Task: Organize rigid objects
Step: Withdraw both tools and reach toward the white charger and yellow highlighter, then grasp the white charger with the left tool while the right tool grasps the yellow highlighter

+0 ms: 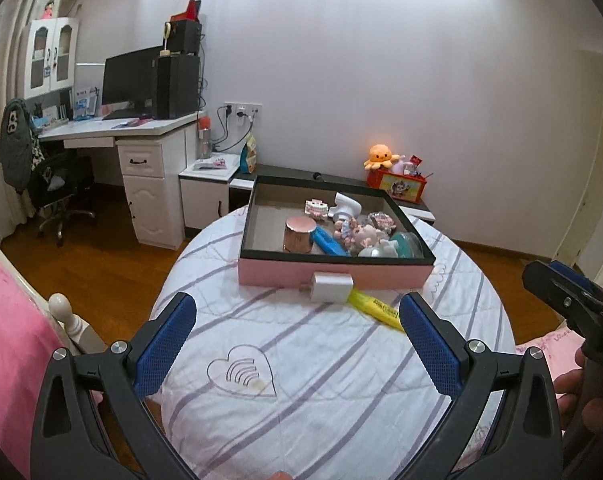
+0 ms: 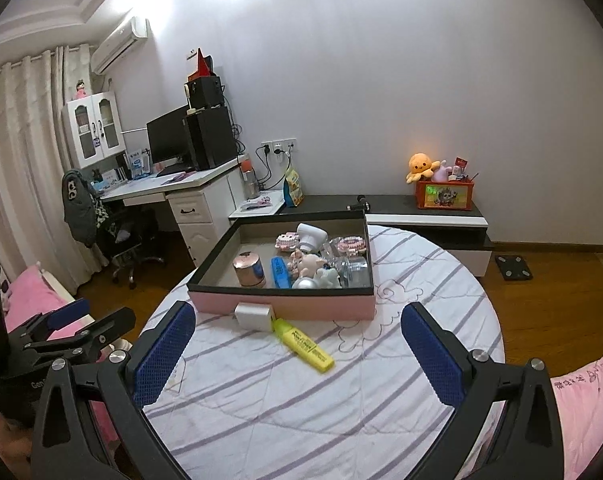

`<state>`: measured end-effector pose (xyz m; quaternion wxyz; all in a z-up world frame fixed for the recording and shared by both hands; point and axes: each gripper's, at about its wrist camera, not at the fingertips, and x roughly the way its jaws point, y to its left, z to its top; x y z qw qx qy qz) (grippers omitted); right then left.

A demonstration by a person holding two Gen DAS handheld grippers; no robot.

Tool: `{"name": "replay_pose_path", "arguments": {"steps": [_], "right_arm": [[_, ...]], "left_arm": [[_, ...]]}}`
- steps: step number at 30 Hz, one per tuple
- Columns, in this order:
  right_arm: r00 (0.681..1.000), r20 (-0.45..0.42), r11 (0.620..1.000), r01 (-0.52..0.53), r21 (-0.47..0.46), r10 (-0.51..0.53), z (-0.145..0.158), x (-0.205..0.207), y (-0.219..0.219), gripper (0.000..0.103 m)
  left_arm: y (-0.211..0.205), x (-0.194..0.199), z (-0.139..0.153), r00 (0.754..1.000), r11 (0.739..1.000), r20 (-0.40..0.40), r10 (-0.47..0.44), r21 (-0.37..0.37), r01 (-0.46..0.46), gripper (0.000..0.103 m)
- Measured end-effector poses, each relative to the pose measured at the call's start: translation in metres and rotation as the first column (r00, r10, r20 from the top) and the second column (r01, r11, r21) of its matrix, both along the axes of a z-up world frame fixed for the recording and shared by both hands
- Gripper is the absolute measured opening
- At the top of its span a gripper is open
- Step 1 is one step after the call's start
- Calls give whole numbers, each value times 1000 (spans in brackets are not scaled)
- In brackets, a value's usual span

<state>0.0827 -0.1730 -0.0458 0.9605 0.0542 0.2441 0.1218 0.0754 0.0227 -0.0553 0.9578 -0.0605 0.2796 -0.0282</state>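
Right wrist view, yellow highlighter [image 2: 303, 345] ahead between spread right gripper [image 2: 297, 354] fingers.

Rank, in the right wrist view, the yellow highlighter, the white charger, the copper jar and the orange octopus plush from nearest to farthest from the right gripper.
From the right gripper:
1. Yellow highlighter, on the quilt between the fingers.
2. White charger, against the pink box front.
3. Copper jar, inside the box, left.
4. Orange octopus plush, by the far wall.

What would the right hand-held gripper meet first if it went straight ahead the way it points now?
Probably the yellow highlighter lying on the striped bedcover, with the white charger and pink box just behind it. The right hand-held gripper is open and empty; depth is hard to judge.
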Motion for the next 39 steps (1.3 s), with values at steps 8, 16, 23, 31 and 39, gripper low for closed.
{"name": "replay_pose_path", "arguments": {"steps": [8, 16, 23, 31, 39], "right_arm": [[1000, -31, 1000, 0, 1, 0, -13, -3, -1, 103], [997, -78, 999, -5, -33, 3, -32, 12, 0, 103], [986, -167, 997, -28, -75, 15, -66, 45, 1, 103], [950, -298, 978, -144, -148, 95, -116, 101, 16, 103], [922, -362, 963, -208, -169, 136, -140, 142, 28, 94]], "left_arm": [[0, -6, -3, 1000, 1000, -5, 6, 9, -6, 103], [-1, 0, -15, 999, 1000, -39, -4, 6, 4, 103], [-6, 19, -41, 995, 1000, -101, -14, 8, 15, 103], [-9, 55, -70, 985, 1000, -170, -16, -9, 14, 103], [-6, 80, -89, 977, 1000, -214, 2, -18, -6, 103]]}}
